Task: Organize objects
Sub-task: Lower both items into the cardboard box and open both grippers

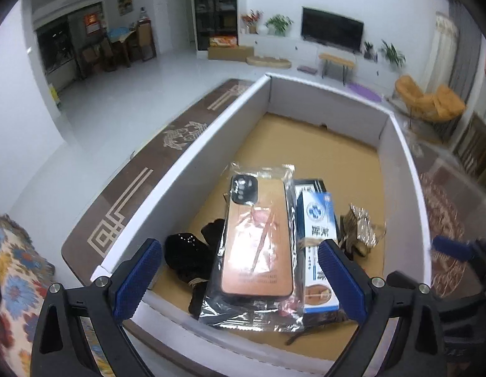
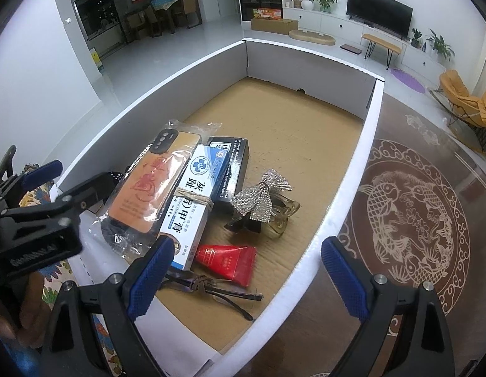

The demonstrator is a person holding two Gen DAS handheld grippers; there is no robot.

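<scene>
A: Left tool [image 1: 240,279], jaws spread wide, nothing between the pads; it hangs over the near wall of the box [image 1: 180,160]. Right tool [image 2: 243,279], also spread, empty, straddling the box's right wall [image 2: 346,194].

B: Contents?

A: All at the near end. Phone case [image 1: 257,242], orange, in a clear bag, lying partly on a white-and-blue carton [image 2: 192,194]. The carton has large Chinese characters, a cross emblem and twine wound around it.

B: Other writing?

A: Black carton [image 2: 232,166] under it, small white print, partly "Simply run cold water". Red tube [image 2: 225,259] just beside the white carton's near end; its text is too small to read. Rhinestone bow clip [image 2: 261,198] to the right. Glasses [image 2: 211,292] nearest the wall. Black cloth [image 1: 186,254] left of the case.

B: Underneath?

A: Brown counter [image 2: 415,207], carved with fish.
</scene>
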